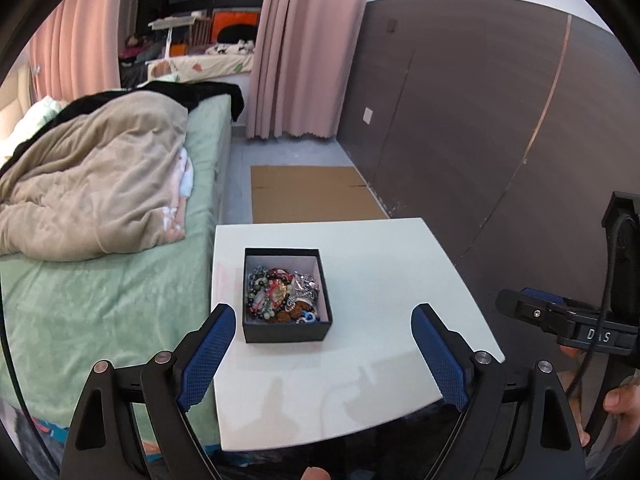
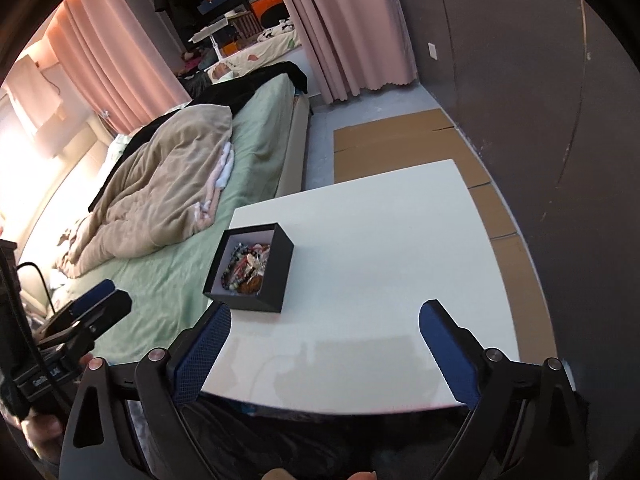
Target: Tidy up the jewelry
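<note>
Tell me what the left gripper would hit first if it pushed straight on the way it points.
Probably the black jewelry box: it sits centred ahead of the open left gripper, on the white table. Depth is unclear, so the fingers might touch the tabletop first.

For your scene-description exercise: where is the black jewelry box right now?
In both wrist views the black jewelry box sits on the white table, near the edge beside the green bed.

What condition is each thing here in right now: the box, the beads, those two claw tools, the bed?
Black box: lidless, upright on the white table.
Jewelry: heaped inside the box, tangled.
Left gripper: open, empty, above the table.
Right gripper: open, empty.
Bed: unmade, beige blanket bunched up.
Curtains: parted.
</note>
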`<control>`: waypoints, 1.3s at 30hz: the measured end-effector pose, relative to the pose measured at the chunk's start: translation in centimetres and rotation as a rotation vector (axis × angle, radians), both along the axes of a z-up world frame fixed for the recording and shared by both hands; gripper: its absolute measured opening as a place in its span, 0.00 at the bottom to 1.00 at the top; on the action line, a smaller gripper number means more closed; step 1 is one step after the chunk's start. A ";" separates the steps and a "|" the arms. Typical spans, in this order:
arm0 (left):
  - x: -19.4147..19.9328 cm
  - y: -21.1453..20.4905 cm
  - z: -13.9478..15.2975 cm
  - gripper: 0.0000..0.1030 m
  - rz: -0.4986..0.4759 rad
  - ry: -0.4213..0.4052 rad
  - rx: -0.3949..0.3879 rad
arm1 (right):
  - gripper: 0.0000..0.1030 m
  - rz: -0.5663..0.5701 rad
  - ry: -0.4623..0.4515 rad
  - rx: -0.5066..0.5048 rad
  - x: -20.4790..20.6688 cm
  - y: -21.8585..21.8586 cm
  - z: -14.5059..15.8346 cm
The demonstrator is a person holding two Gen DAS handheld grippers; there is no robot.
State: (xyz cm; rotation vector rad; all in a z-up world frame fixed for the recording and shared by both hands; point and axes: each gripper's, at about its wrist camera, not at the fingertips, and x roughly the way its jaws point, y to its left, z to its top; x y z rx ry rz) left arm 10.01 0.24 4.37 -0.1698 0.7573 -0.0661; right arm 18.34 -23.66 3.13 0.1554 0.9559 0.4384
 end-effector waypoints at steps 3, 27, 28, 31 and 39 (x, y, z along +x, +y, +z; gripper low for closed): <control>-1.7 -0.4 0.6 0.87 -0.004 -0.021 0.029 | 1.00 -0.002 -0.015 -0.003 -1.4 -0.3 0.5; -13.1 -1.0 2.3 0.98 0.047 -0.190 0.125 | 1.00 -0.011 -0.216 -0.025 -11.4 -2.1 2.4; -13.4 -1.1 2.3 0.98 0.054 -0.196 0.127 | 1.00 -0.006 -0.220 -0.020 -11.7 -2.1 2.4; -14.2 -1.0 2.4 0.98 0.054 -0.212 0.113 | 1.00 0.017 -0.246 -0.007 -12.8 -2.1 2.6; -15.6 -0.8 2.4 0.98 0.068 -0.242 0.096 | 1.00 0.028 -0.276 0.045 -14.2 -2.3 2.2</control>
